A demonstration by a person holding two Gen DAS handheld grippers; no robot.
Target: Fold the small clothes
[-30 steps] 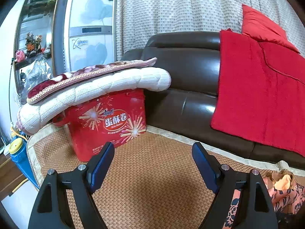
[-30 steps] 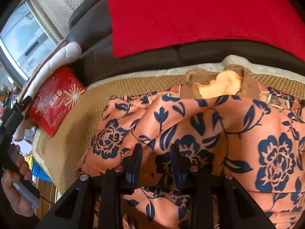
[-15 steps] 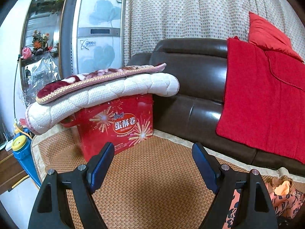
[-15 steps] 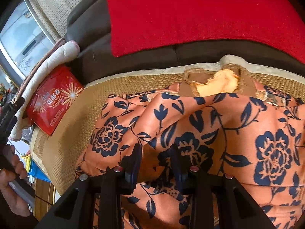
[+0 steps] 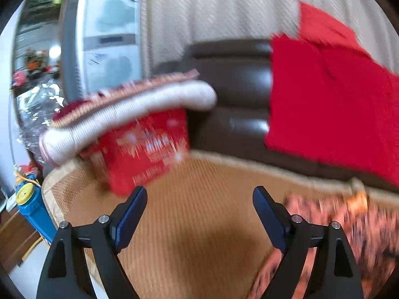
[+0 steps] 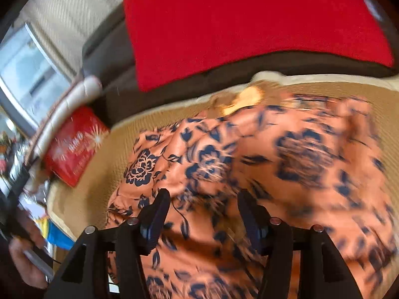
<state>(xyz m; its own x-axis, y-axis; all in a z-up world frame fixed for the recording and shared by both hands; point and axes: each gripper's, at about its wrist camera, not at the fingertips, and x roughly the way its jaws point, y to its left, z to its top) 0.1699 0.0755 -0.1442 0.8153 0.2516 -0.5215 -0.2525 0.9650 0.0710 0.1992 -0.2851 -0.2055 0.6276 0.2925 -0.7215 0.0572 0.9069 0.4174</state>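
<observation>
Garment (image 6: 286, 164): orange cloth with dark blue flower print, lying rumpled on the woven mat (image 6: 82, 194), near the mat's pale border by the sofa (image 6: 117, 49). In the left view it shows at lower right (image 5: 354, 224), blurred.

Right gripper (image 6: 203, 199): above the garment, jaws opening, a clear gap between the blue pads; cloth lies under and between them, no pad visibly pressing on it.

Left gripper (image 5: 199, 196): over bare mat (image 5: 199, 236), jaws wide and opening slightly, nothing between them. The hand (image 6: 27, 261) holding it shows in the right view.

Red box (image 5: 147, 149): on the mat's left end, folded quilt (image 5: 129, 109) on top.

Red blanket (image 5: 331, 104): draped over the sofa back.

Blue bottle (image 5: 35, 209): yellow cap, beside the mat.
</observation>
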